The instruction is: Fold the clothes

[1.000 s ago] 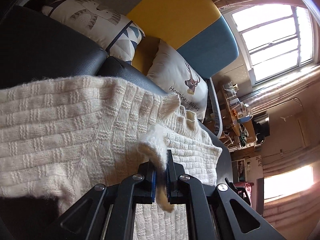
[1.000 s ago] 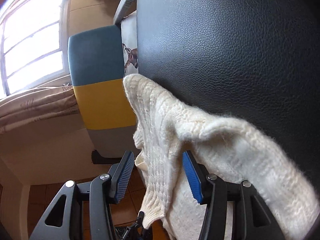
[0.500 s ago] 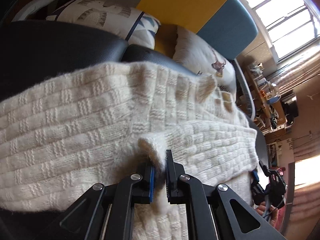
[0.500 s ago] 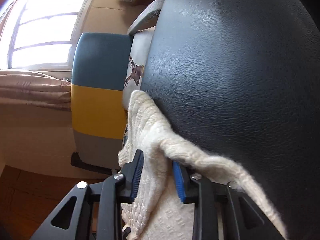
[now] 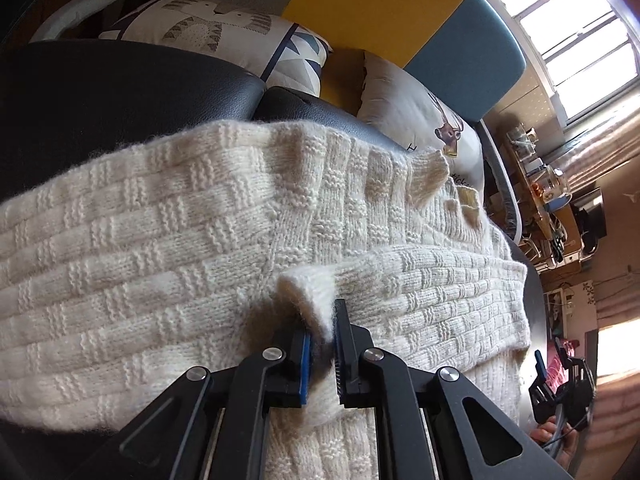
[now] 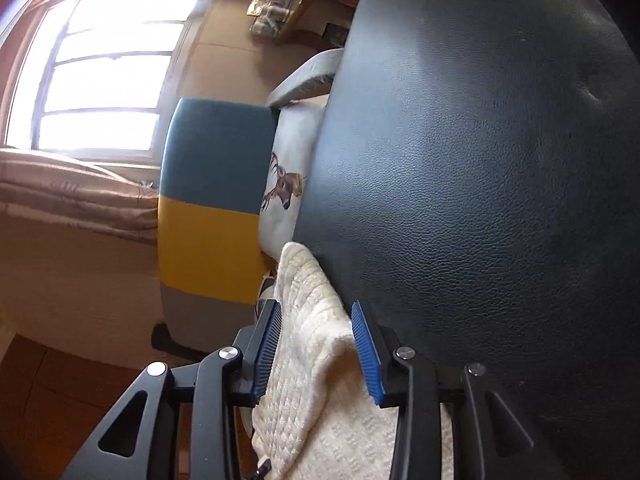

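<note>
fig.: my left gripper [image 5: 323,344] clenched on sweater [image 5: 160,248] fold atop black seat [image 6: 480,160]; right gripper [image 6: 316,344] jaws just reopening, sweater edge loose between; i judge folding barely begun.

Hidden and cut-off parts of the scene

The cream sweater [image 5: 168,248] ran off the left and bottom edges of the left wrist view, and the left gripper [image 5: 322,344] covered the fold it pinched. In the right wrist view the right gripper [image 6: 316,344] hid the knit's lower part. The printed words on the deer cushion [image 5: 420,120] lay behind the sweater, and the shelf clutter [image 5: 540,184] was too small to identify.
</note>
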`<act>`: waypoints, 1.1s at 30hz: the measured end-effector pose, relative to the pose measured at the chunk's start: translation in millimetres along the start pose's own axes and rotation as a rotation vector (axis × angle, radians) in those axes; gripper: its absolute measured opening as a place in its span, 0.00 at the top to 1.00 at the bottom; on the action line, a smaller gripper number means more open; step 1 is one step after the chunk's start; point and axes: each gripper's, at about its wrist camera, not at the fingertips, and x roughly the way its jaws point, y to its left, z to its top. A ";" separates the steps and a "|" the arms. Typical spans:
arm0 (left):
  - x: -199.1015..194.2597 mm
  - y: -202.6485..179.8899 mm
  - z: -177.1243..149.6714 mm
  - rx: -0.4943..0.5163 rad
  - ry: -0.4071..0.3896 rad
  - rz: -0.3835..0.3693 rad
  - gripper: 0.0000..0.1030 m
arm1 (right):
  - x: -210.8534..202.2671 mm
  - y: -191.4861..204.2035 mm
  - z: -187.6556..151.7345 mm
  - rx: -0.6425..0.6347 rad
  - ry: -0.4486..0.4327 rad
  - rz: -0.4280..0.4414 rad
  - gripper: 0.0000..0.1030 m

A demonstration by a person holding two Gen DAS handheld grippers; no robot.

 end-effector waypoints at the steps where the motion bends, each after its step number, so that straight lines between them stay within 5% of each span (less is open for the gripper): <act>1: 0.0 0.6 0.0 -0.003 -0.002 -0.005 0.90 | 2.0 5.0 0.5 -0.029 0.028 0.000 0.63; 4: -0.3 2.0 -0.7 -0.010 -0.010 -0.014 0.90 | 22.5 42.6 -3.6 -0.223 0.100 -0.054 0.63; 11: -0.4 1.8 -1.0 0.003 -0.011 -0.021 0.90 | 96.8 85.4 -28.4 -0.630 0.276 -0.335 0.63; 14: -2.6 3.7 3.0 -0.006 0.001 -0.054 0.85 | 104.9 76.9 -38.0 -0.669 0.320 -0.374 0.63; 22: -23.9 -14.3 20.6 0.137 -0.160 0.037 0.89 | 109.4 69.6 -38.1 -0.651 0.309 -0.379 0.63; 28: 1.6 -4.7 28.6 0.114 -0.111 0.112 0.89 | 112.0 68.2 -53.5 -0.748 0.285 -0.393 0.62; 31: -2.6 1.6 26.6 0.056 -0.131 0.125 0.81 | 111.0 66.4 -51.5 -0.746 0.290 -0.378 0.62; 33: -13.1 6.1 26.4 0.001 -0.149 0.151 0.63 | 111.7 69.5 -49.6 -0.749 0.309 -0.384 0.63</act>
